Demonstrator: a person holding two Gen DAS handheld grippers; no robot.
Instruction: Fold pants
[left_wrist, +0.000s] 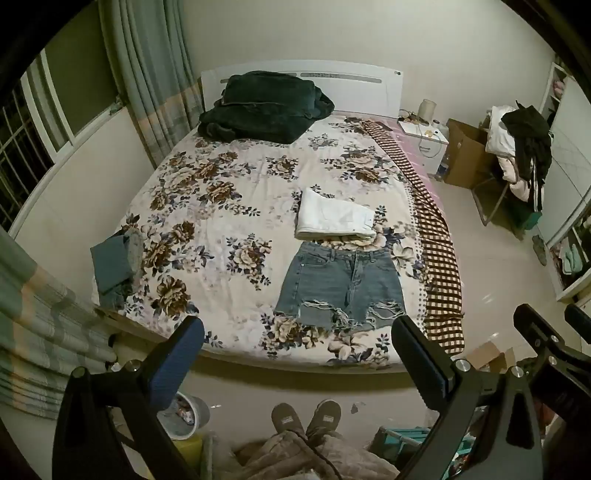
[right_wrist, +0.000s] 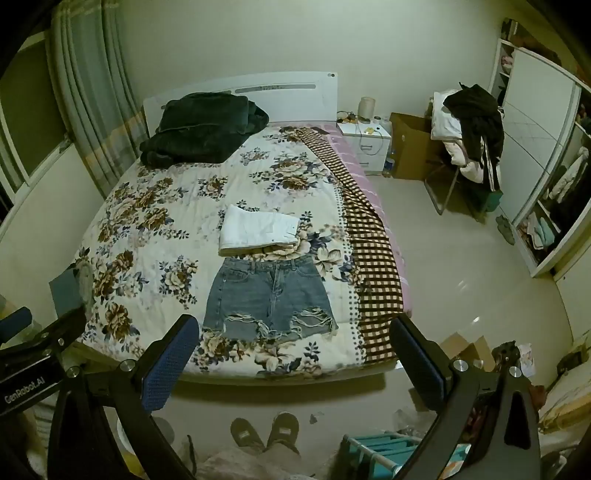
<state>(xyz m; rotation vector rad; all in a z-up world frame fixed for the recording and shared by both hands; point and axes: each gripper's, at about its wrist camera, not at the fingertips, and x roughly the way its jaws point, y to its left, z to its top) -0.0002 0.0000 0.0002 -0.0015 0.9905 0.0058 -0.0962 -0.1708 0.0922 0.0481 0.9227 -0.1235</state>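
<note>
Ripped blue denim shorts (left_wrist: 340, 284) lie flat and spread out on the floral bedspread (left_wrist: 207, 206) near the foot of the bed, waistband toward the headboard; they also show in the right wrist view (right_wrist: 267, 295). Folded white pants (left_wrist: 334, 219) sit just beyond them, seen also in the right wrist view (right_wrist: 258, 230). My left gripper (left_wrist: 295, 354) is open and empty, held off the foot of the bed, short of the shorts. My right gripper (right_wrist: 291, 354) is open and empty, likewise held back from the bed edge.
A dark green blanket (left_wrist: 262, 105) is heaped by the headboard. A checkered cloth (left_wrist: 436, 254) runs along the bed's right edge. A folded grey-blue item (left_wrist: 114, 264) lies at the left edge. A chair piled with clothes (left_wrist: 517, 147), a nightstand (left_wrist: 424, 142), a cardboard box (left_wrist: 465, 155) and a wardrobe (right_wrist: 535, 147) stand to the right. Slippered feet (left_wrist: 306, 417) are below.
</note>
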